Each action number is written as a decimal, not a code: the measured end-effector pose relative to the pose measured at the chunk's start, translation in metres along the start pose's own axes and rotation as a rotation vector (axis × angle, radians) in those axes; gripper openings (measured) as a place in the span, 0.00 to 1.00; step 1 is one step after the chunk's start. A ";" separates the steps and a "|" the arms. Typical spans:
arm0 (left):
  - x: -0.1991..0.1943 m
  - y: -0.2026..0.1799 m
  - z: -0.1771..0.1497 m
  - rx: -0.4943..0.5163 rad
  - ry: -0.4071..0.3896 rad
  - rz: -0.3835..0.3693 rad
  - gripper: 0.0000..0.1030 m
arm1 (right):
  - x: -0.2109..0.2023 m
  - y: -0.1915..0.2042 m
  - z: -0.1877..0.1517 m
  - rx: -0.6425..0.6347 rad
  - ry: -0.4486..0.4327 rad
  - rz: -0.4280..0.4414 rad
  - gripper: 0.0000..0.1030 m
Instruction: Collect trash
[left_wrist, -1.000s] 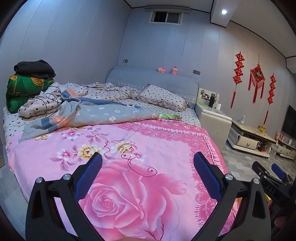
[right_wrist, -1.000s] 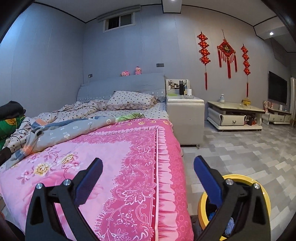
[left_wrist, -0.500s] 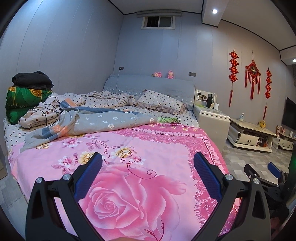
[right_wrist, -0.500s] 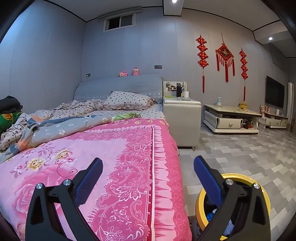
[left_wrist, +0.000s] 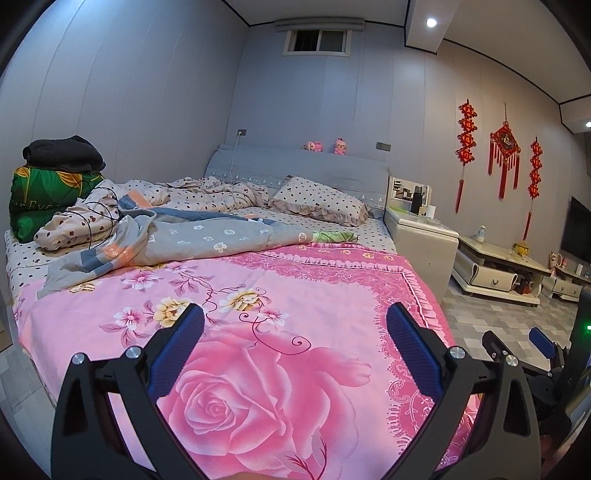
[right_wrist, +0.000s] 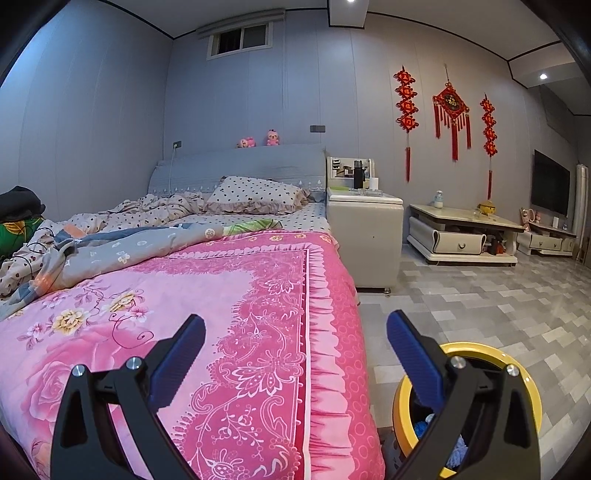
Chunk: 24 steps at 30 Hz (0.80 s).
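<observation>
My left gripper (left_wrist: 295, 350) is open and empty, held above the pink floral bedspread (left_wrist: 258, 332) at the foot of the bed. My right gripper (right_wrist: 295, 354) is open and empty over the bed's right edge; it also shows at the right rim of the left wrist view (left_wrist: 517, 343). A yellow-rimmed trash bin (right_wrist: 476, 347) stands on the floor beside the bed, under my right finger, with blue and pale bits inside (right_wrist: 456, 445). A small green wrapper-like piece (left_wrist: 334, 236) lies on the bed below the pillow; it also shows in the right wrist view (right_wrist: 253, 226).
A grey quilt (left_wrist: 192, 240), dotted pillow (left_wrist: 317, 201) and folded green bedding (left_wrist: 48, 192) lie on the bed. A white nightstand (right_wrist: 364, 218) with a dark flask and a low cabinet (right_wrist: 461, 232) stand along the wall. The floor (right_wrist: 480, 306) is grey tile.
Both views have tilted upward and drawn back a little, so the bed sits lower in frame. Both grippers stay open and empty.
</observation>
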<state>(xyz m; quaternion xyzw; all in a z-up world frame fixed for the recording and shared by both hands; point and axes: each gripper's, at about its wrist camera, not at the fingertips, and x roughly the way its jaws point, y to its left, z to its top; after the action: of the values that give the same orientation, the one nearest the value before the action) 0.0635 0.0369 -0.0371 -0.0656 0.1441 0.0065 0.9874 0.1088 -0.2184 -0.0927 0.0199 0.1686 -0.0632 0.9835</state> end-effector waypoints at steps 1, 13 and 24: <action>0.001 0.000 0.000 0.000 0.001 0.000 0.92 | 0.000 -0.001 0.000 0.000 0.001 0.001 0.92; 0.003 0.000 -0.001 -0.003 0.006 -0.007 0.92 | 0.002 -0.005 0.001 0.000 0.009 0.000 0.92; 0.005 0.001 -0.002 -0.004 0.011 -0.008 0.92 | 0.006 -0.005 0.000 0.000 0.016 -0.002 0.92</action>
<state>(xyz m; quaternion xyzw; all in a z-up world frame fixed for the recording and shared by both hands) 0.0680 0.0372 -0.0408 -0.0679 0.1492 0.0026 0.9865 0.1132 -0.2238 -0.0950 0.0203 0.1764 -0.0640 0.9820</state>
